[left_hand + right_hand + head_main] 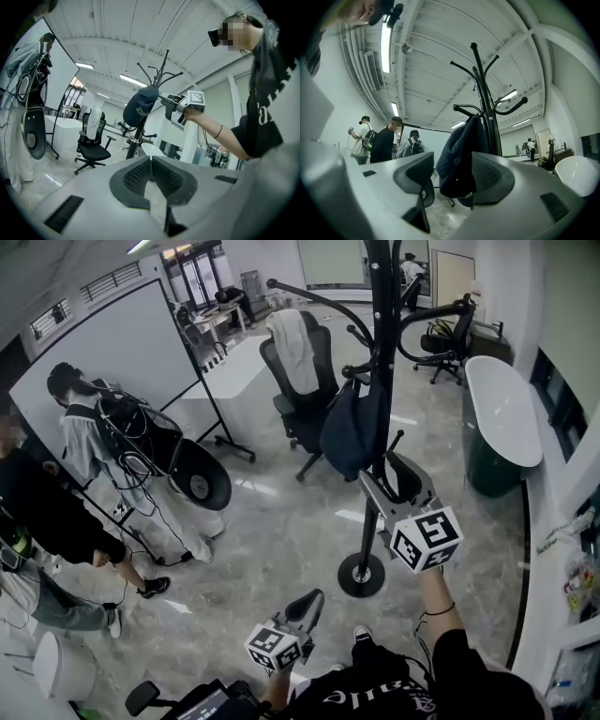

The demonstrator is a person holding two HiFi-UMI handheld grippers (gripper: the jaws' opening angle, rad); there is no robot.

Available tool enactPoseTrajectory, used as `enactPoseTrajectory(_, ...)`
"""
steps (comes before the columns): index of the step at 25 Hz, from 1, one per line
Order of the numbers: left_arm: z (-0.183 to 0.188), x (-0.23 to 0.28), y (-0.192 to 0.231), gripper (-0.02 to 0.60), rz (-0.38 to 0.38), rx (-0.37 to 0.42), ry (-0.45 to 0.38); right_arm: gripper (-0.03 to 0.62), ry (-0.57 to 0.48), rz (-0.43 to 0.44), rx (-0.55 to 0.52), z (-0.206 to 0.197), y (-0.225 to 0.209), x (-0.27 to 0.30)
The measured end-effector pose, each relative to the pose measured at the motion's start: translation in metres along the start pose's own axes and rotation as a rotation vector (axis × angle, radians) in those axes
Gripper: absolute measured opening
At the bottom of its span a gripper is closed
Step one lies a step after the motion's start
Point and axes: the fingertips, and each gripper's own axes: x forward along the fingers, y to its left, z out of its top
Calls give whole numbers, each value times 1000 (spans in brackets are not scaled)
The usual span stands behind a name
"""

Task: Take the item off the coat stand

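Opening claw: right claw (451,161) was spreading its jaws, close to full width; the pads pressed on nothing.
Between jaws: dark cap (457,150) sat in the gap, its lower edge level with the pads. Right pad looked very near the fabric; contact unclear.
Cap location: hung from a low hook (461,109) of the coat stand (380,296), right against the pole (490,122), well above the floor (281,521).
Left claw: left claw (151,161) was pressed together and empty, held low, well apart from the stand.
Task state: cap on the hook, not yet gripped (my read).
Risk 1: closing on loose fabric only. A thin pinch near the edge could slip, so the cap would drop or stay hooked.
Risk 2: pulling straight back. The cap could snag on the upturned hook; it likely needed a lift first.
Risk 3: a snag plus a hard tug could rock the stand on its round base (361,576); nothing steadied it.
Risk 4: right jaw sat close to the pole; closing there could catch the pole instead of the cap.
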Motion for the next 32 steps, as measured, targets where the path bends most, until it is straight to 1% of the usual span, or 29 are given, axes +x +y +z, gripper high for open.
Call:
enactPoseTrajectory(2,7,10,10,3,21,0,-12,241,5,14,-1,0,-5,15)
enactPoseTrajectory(6,18,26,23,3,50,3,-27,247,4,65,-14,1,1,39)
enactPoseTrajectory(12,24,38,38,3,84,-8,-39,244,26,93,-114,-5,8,67)
enactPoseTrajectory(13,24,36,39,3,92,-10,-37,209,26,93,-137,-4,8,68)
enactPoseTrajectory(14,23,34,40,3,100,-13,-35,132,22,87,-159,-2,9,68)
enactPoseTrajectory(15,22,32,41,3,110,-16,-33,94,16,80,-176,1,9,67)
enactPoseTrajectory(18,23,15,45,3,141,-22,-38,61,-25,80,-198,19,18,61)
enactPoseTrajectory(21,25,3,54,3,171,-27,-48,54,-79,111,-241,45,30,54)
enactPoseTrajectory(24,22,6,66,3,191,-33,-52,51,-143,169,-277,63,37,54)
enactPoseTrajectory(28,17,-2,65,3,196,-34,-56,50,-225,260,-287,86,69,42)
enactPoseTrajectory(30,14,-5,64,3,195,-32,-59,50,-241,291,-325,90,85,39)
enactPoseTrajectory(32,11,-9,62,3,192,-33,-61,51,-235,308,-359,87,98,37)
